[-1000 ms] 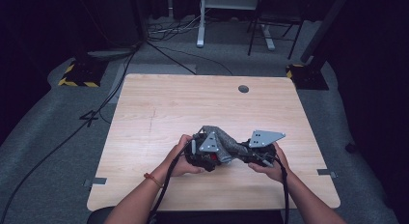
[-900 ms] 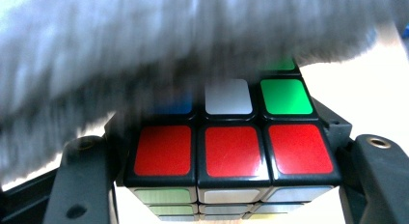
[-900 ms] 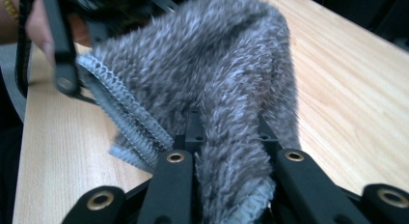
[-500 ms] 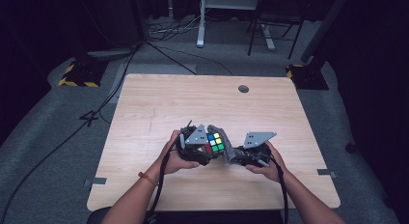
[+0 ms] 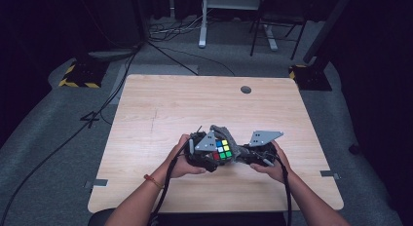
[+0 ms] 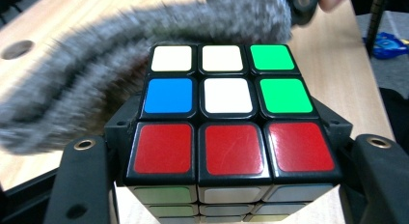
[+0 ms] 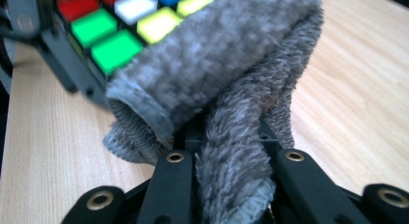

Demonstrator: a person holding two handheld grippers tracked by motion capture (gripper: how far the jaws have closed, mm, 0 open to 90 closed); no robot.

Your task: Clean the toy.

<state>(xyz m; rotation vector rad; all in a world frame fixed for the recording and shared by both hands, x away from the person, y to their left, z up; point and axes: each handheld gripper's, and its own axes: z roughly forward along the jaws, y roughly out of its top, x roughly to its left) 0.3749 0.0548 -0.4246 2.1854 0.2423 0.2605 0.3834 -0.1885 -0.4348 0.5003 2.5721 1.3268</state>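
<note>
A Rubik's cube point(image 5: 221, 151) sits low over the wooden table point(image 5: 160, 114), with my left gripper point(image 5: 204, 153) shut on it. In the left gripper view the cube point(image 6: 226, 113) shows a face of white, blue, green and red tiles between the two black jaws of that gripper point(image 6: 226, 185). A grey fluffy cloth point(image 5: 237, 147) drapes against the cube's right side. My right gripper point(image 5: 247, 157) is shut on the cloth. In the right gripper view the folded cloth point(image 7: 226, 89) rises from the closed gripper point(image 7: 231, 171) and touches the cube point(image 7: 125, 26).
The table has a round cable hole point(image 5: 246, 89) near its far edge. Bare wood lies ahead of and beside both hands. Beyond the table, cables point(image 5: 175, 55) and a desk leg point(image 5: 203, 21) stand on the grey floor.
One second ago the grey cloth covered the cube's top. Now the cloth lies off to the right and the coloured face is bare. Both hands have stayed nearly in place.
</note>
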